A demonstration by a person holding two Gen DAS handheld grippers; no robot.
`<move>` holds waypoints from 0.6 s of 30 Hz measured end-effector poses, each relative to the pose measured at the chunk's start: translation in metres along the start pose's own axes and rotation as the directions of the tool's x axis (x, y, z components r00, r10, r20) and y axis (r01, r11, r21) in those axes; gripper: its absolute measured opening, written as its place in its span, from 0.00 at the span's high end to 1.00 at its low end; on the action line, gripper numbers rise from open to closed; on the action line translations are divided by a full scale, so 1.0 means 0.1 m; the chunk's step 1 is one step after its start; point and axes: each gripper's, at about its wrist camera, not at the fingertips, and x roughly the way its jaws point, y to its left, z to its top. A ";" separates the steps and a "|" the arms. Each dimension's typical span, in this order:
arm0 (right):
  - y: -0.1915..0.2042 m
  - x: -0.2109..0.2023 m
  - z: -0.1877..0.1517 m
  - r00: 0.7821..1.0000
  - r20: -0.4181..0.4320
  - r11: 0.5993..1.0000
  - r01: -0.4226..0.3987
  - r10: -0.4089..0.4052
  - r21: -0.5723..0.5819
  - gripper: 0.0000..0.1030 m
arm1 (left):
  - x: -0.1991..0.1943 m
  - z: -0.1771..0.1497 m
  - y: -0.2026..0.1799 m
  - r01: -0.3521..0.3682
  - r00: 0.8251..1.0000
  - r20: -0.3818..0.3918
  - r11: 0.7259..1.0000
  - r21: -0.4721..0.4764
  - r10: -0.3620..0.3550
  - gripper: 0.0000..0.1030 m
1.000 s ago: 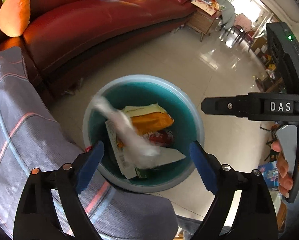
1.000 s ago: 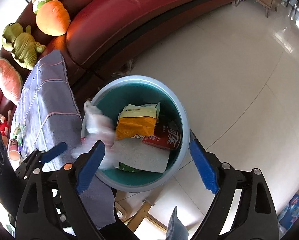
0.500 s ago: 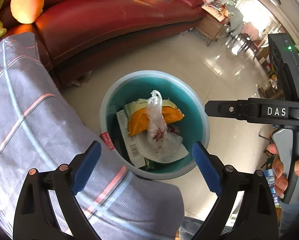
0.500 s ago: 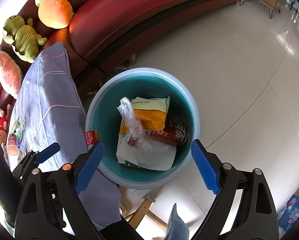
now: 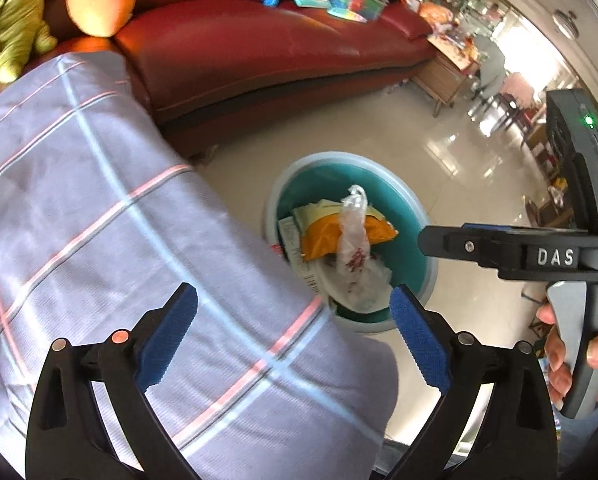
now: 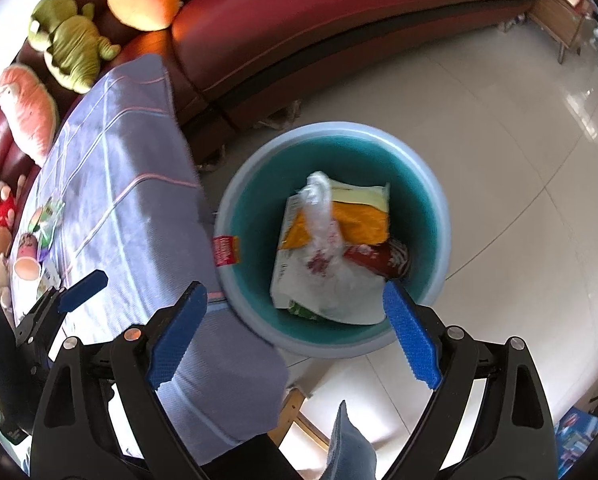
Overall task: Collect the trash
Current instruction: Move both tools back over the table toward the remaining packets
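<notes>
Both grippers are empty, and the drop step looks finished to me. From the left wrist view, the left gripper (image 5: 293, 328) has its jaws opening with nothing between them, over the edge of the checked cloth (image 5: 111, 216). Beyond it, the clear plastic bag (image 5: 355, 240) lies in the teal bin (image 5: 415, 216) on top of an orange wrapper (image 5: 323, 236); its long axis runs from the knotted end, which points up and away toward the red sofa (image 5: 259, 48), down to its crumpled body nearer the camera. From the right wrist view, the right gripper (image 6: 295, 332) is spread wide and holds nothing, hanging over the bin's near rim. The bag leans the same way here, knot uppermost. Next, I'd guess, comes more litter: the paper cup (image 6: 27, 266) and wrappers on the cloth, well apart from the bin, call for a reach across.
</notes>
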 end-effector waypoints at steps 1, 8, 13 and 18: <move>0.05 0.00 -0.01 1.000 0.000 1.000 0.000 0.000 -0.009 0.17 | -0.04 -0.02 0.05 0.001 1.000 0.005 1.000 -0.011 -0.001 0.06; 0.57 0.00 -0.10 1.000 -0.004 0.997 -0.006 0.006 -0.078 0.17 | -0.40 -0.21 0.44 -0.020 0.998 0.054 0.998 -0.068 0.023 0.06; 1.00 0.00 -0.16 1.000 -0.008 0.991 -0.013 0.012 -0.132 0.17 | -0.71 -0.39 0.79 -0.037 0.995 0.092 0.992 -0.119 0.048 0.06; 1.50 0.01 -0.25 1.000 -0.019 0.979 -0.014 0.011 -0.205 0.17 | -1.04 -0.61 1.17 -0.075 0.987 0.127 0.984 -0.163 0.096 0.06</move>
